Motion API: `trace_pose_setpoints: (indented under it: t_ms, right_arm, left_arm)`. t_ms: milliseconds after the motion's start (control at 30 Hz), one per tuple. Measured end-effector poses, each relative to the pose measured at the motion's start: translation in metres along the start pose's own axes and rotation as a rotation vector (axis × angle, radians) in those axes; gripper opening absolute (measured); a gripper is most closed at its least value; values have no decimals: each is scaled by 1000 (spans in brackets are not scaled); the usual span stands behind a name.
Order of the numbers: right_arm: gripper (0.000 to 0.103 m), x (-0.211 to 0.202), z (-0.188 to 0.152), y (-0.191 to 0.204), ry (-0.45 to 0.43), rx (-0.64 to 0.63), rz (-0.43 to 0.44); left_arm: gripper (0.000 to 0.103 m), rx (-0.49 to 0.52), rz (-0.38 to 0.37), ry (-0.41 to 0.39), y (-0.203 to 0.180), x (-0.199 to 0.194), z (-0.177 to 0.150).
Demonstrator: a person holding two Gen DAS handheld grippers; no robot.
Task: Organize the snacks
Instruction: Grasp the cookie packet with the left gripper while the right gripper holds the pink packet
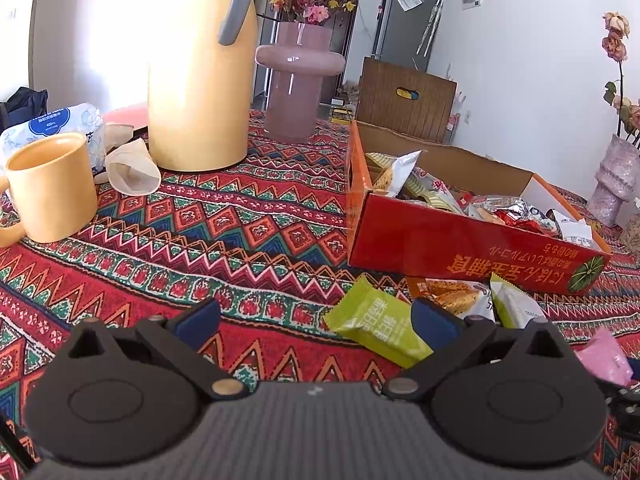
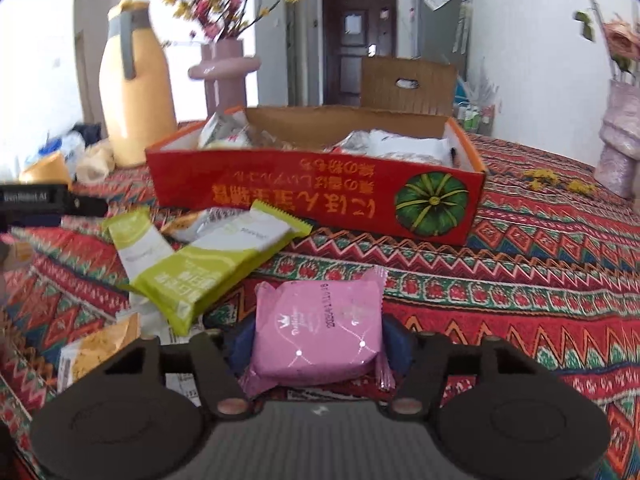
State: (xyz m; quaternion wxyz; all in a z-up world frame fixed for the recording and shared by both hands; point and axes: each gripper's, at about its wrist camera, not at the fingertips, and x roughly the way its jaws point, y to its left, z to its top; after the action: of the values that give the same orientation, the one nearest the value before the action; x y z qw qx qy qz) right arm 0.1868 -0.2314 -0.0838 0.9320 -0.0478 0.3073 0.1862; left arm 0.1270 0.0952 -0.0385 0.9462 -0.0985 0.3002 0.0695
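Between right gripper [image 2: 316,340] pads, pink snack packet [image 2: 316,336] clamped at both sides, raised off patterned tablecloth [image 2: 520,280]; left gripper [image 1: 316,320] jaws spread wide, nothing between them; green packets [image 2: 192,264] piled just beside pink one; beyond, red cardboard box [image 2: 312,192] holding snacks; yellow jug [image 2: 134,92] and pink vase [image 2: 224,76] behind box

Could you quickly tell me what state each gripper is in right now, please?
Left gripper: open, holding nothing.
Right gripper: shut on the pink packet.
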Motion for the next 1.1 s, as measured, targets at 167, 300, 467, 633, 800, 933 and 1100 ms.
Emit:
trace_pose_setpoints:
  t_ms: [167, 300, 467, 633, 800, 933, 1100]
  right_arm:
    - [64, -21, -5, -7, -76, 64, -19]
    - [64, -39, -8, -10, -118, 76, -27]
    - [64, -53, -15, -17, -139, 107, -28]
    - [64, -64, -24, -22, -151, 131, -20]
    - [64, -78, -34, -24, -170, 146, -5]
    - [64, -88, -44, -27, -169, 152, -6]
    - [64, -101, -53, -30, -171, 154, -18]
  left_arm:
    - [103, 41, -34, 27, -7, 1, 2]
    - [103, 131, -77, 32, -26, -11, -1]
    - [103, 244, -175, 53, -50, -33, -14]
    - [103, 327, -218, 74, -68, -50, -33]
    - [103, 346, -273, 106, -78, -59, -48]
    - [103, 400, -292, 130, -90, -62, -63]
    - [103, 429, -307, 155, -100, -61, -77]
